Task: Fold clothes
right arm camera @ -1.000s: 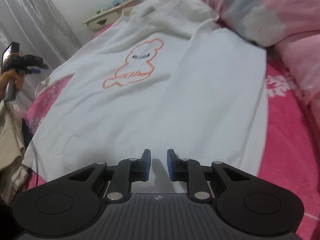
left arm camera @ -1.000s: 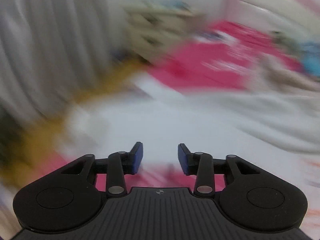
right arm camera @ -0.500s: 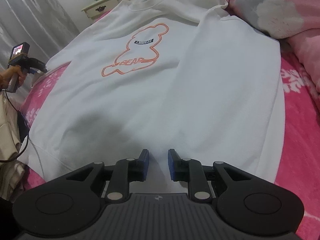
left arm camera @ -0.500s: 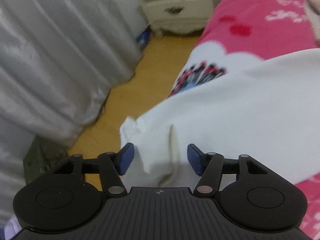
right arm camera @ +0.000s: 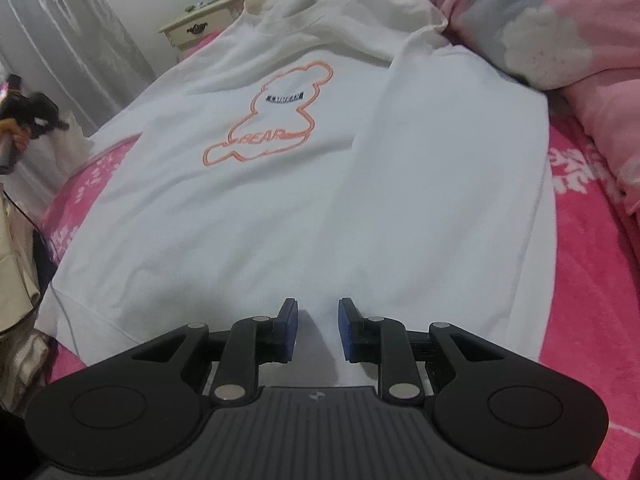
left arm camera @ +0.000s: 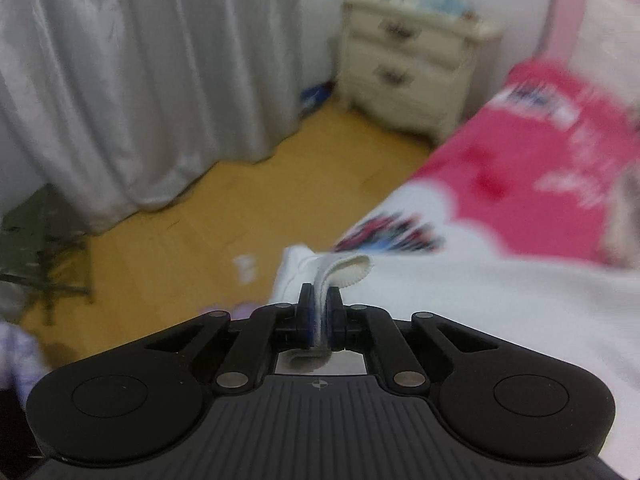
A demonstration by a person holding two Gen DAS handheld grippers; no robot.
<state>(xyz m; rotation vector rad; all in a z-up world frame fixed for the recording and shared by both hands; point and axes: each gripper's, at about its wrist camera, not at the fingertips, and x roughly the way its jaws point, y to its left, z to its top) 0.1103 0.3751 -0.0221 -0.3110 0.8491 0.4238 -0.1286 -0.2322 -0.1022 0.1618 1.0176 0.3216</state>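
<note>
We spread the sweatshirt (right arm camera: 328, 184) flat on the bed (right arm camera: 592, 264) so its edges can be reached. Our left hand-held gripper (left arm camera: 319, 320) has just clenched on the cuff (left arm camera: 344, 270) for folding; the right hand-held gripper (right arm camera: 318, 330) hovers released over the hem.

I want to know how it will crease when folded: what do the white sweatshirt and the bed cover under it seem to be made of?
Sweatshirt: looks like thick matte cotton-type knit; the cuff pinched in the left hand-held gripper shows a fuzzy fleece-like inside, though blurred. Bed cover: pink, seemingly plush fleece, with a soft napped look and no sheen.
</note>
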